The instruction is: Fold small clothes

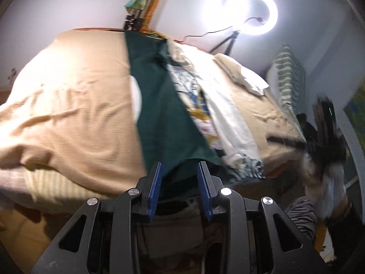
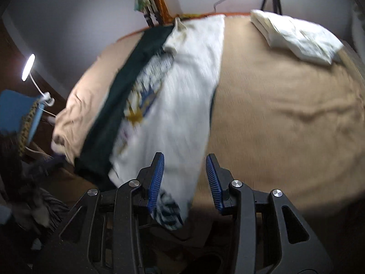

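Observation:
A dark green garment [image 1: 159, 105] lies lengthwise across the tan bed, with a white printed shirt [image 1: 219, 116] beside and partly under it. My left gripper [image 1: 180, 171] is open, its blue pads on either side of the green garment's near hem at the bed edge. In the right wrist view the white shirt [image 2: 182, 86] runs from the far edge to the near edge, with the green garment [image 2: 114, 114] along its left. My right gripper [image 2: 184, 166] is open over the shirt's near end, which hangs off the bed. Both views are motion-blurred.
The tan bedspread [image 1: 75, 105] covers the bed. A folded white garment [image 2: 296, 36] lies at the far right corner. A ring light on a tripod [image 1: 251, 11] stands behind the bed. A desk lamp [image 2: 28, 67] and blue chair [image 2: 16, 111] are on the left.

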A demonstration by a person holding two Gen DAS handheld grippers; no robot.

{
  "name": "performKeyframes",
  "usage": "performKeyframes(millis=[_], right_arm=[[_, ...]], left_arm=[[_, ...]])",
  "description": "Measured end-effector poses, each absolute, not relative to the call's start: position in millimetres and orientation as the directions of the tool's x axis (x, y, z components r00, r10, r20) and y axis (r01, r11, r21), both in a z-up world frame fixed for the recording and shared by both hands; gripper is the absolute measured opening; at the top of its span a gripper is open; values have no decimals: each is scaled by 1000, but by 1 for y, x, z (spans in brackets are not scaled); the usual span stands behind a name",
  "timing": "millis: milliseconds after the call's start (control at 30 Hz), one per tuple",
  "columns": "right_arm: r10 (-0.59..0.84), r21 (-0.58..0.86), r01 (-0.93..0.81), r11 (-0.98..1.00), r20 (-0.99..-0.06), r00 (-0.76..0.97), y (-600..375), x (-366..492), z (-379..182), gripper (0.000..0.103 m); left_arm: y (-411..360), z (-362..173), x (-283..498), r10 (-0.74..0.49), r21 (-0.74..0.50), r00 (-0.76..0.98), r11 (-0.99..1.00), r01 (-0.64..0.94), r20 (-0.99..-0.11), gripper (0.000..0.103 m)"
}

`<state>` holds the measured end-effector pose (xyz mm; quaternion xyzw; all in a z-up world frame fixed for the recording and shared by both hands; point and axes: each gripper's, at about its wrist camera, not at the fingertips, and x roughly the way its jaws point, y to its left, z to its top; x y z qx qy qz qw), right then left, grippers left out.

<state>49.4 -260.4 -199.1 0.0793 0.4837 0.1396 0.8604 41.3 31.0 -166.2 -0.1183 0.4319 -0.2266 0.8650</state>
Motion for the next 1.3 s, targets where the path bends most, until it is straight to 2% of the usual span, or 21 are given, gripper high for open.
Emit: performKeyframes(millis=[100,200,367,433,533,667,700,767,933,967,1000,1033,1067,1100,1300], right_arm=[[368,340,-146,929,-803,470,-269,42,-216,40],[349,306,-166,937,-817,460,-264,36,-222,40],[410,335,-239,911,-795,447,-235,37,-216,40],[424,317,-295,901,-789,445,-218,37,-210,40],[453,308,-369,877,-788,417,-191,42,-206,40],[522,382,-399,833,-782,340,-163,57,-210,41],[534,399,-401,825,-782,320,-158,60,-212,43],[528,405,-390,827,-797,293,-149,65,-217,56],[509,407,-370,835,-826,241,-137,76,-229,56],[510,410,-366,836,-826,239,-136,78,-229,47],[517,418,-366,831,-824,232,-135,80,-228,37],[529,435,-364,823,-820,216,-135,82,-228,8],[544,455,-356,816,-812,210,-137,84,-226,6],[558,468,-353,810,-801,216,-138,86,-223,5],[606,516,-344,785,-754,254,-149,87,-200,5]], left_arm=[[31,-173,45,-453,-330,542,890,313,-708,30],[35,-186,51,-518,-386,510,854,348,-687,30],[15,-203,42,-519,-326,415,830,452,-747,30],[15,-202,29,-497,-279,432,835,475,-753,29],[25,-197,23,-492,-279,451,843,459,-745,29],[32,-192,21,-453,-215,487,858,467,-747,29],[32,-192,22,-455,-213,484,855,474,-747,29],[29,-194,22,-440,-180,487,852,492,-754,29],[21,-198,24,-427,-138,486,842,522,-763,29],[20,-198,24,-427,-133,487,839,527,-762,28],[18,-198,23,-425,-125,489,837,533,-762,22],[17,-198,24,-420,-114,493,836,536,-762,16],[16,-197,23,-422,-114,493,834,539,-761,13],[16,-197,24,-425,-115,493,833,541,-759,6],[19,-190,28,-431,-138,509,846,515,-745,1]])
